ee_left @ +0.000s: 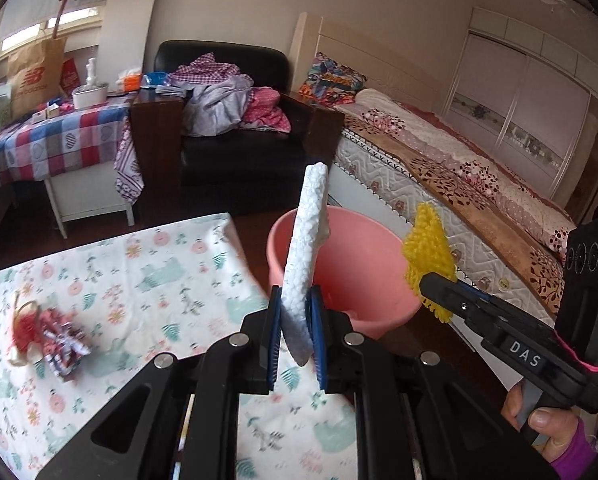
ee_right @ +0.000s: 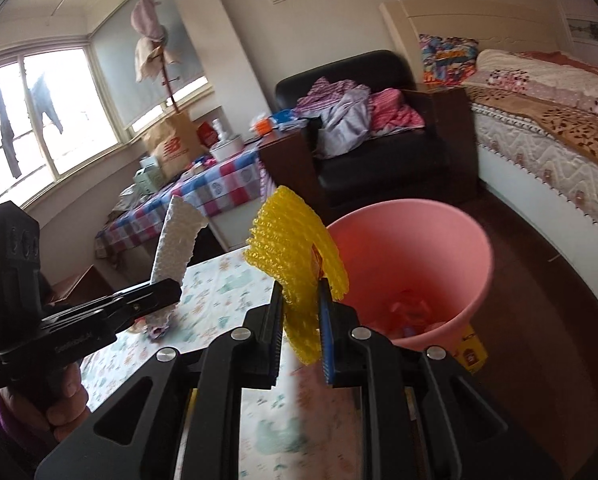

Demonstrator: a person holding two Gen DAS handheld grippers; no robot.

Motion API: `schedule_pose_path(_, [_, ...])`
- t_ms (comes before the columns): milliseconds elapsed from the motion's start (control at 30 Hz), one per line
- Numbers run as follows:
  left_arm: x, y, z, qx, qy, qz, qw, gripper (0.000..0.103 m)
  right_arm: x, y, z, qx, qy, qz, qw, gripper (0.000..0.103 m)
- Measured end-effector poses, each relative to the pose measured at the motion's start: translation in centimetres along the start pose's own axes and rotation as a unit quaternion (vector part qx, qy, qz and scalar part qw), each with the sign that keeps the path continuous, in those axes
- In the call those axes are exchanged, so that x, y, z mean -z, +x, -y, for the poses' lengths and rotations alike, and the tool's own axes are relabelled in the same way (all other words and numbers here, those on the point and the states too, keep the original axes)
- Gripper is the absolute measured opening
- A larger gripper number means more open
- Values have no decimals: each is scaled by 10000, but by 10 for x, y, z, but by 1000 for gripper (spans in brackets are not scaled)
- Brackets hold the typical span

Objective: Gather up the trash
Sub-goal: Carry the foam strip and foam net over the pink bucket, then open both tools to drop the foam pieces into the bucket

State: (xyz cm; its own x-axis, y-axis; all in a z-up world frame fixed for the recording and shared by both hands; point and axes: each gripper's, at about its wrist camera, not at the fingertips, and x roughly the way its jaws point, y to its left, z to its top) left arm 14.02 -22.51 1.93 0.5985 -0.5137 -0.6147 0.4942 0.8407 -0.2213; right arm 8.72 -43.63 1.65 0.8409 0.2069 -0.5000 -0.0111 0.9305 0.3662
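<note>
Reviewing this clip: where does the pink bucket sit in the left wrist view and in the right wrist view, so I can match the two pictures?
Left wrist view: the pink bucket is centre, just right of the white foam piece in the left gripper's jaws, beside the floral tablecloth.
Right wrist view: the pink bucket is right of centre, behind the yellow foam net in the right gripper.
Shared landmark: the black armchair piled with clothes.

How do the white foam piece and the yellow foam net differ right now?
The white foam piece is a stiff, flat strip standing upright in the left gripper; the yellow foam net is open mesh, curling over in the right gripper. Both are clamped between jaws near the pink plastic bucket.
</note>
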Motion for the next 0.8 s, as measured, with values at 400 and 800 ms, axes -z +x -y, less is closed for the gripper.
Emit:
schedule_pose_path(400, [-21,96,30,177,-116,-669,9975,13,-8,38,44,413,306,-120,9986,16])
schedule_pose_path(800, [-10,134,30,51,-146,-970,9952,16,0,71,52,667,329,-449,9962,21])
